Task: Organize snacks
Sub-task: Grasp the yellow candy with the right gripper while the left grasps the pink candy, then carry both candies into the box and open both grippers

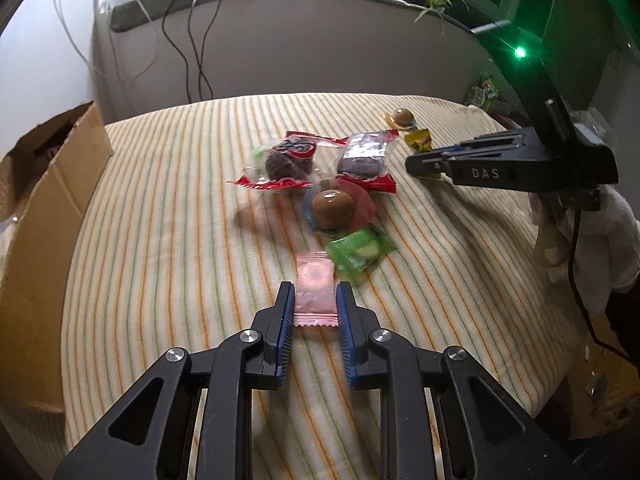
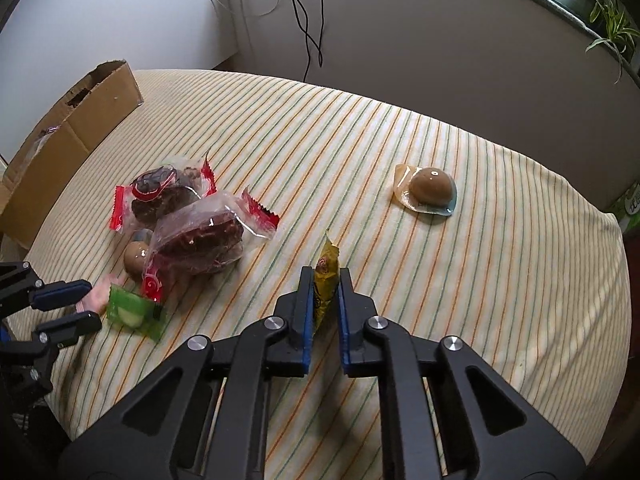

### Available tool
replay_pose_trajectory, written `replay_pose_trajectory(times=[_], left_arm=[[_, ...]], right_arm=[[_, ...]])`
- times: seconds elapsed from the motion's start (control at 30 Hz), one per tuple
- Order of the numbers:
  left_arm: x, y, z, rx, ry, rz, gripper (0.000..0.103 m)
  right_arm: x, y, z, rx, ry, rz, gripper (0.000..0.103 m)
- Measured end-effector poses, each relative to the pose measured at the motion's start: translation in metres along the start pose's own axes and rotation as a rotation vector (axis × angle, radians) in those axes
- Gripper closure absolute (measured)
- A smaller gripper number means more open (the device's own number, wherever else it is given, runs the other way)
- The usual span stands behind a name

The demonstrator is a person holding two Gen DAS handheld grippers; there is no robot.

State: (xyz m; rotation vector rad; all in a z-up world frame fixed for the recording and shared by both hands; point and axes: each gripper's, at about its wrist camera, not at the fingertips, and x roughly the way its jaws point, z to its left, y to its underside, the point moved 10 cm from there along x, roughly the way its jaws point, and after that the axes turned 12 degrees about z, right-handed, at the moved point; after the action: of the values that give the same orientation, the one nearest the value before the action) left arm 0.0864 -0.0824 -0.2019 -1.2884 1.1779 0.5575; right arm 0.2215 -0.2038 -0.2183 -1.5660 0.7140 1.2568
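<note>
A: What could go wrong from here?

B: Both grips are thin. The left hand-held gripper pinches the pink candy packet by its flat sides, and that packet lies on the striped bed cover, just at seven o'clock of the green packet. Slick wrapper; my guess is it slides out on the lift, or the green one gets dragged along.

A: And the other?

B: The right hand-held gripper is pressed nearly together on the yellow packet, which stands on edge between the pads. Only the lower part is caught, so it may twist or flop over.

A: The rest of the snacks?

B: The red-edged cake packs sit in a heap at ten o'clock of the yellow packet, a brown jelly cup well apart at one o'clock. The cardboard box waits at the far left edge.
</note>
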Motion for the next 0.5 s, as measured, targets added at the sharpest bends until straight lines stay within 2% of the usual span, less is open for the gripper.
replay_pose_trajectory(times=[0.5], left_arm=[[-0.026, 0.0, 0.025, -0.083, 0.003, -0.066, 0.084]], right_arm=[[-0.031, 0.009, -0.004, 0.026, -0.05, -0.056, 0.093]])
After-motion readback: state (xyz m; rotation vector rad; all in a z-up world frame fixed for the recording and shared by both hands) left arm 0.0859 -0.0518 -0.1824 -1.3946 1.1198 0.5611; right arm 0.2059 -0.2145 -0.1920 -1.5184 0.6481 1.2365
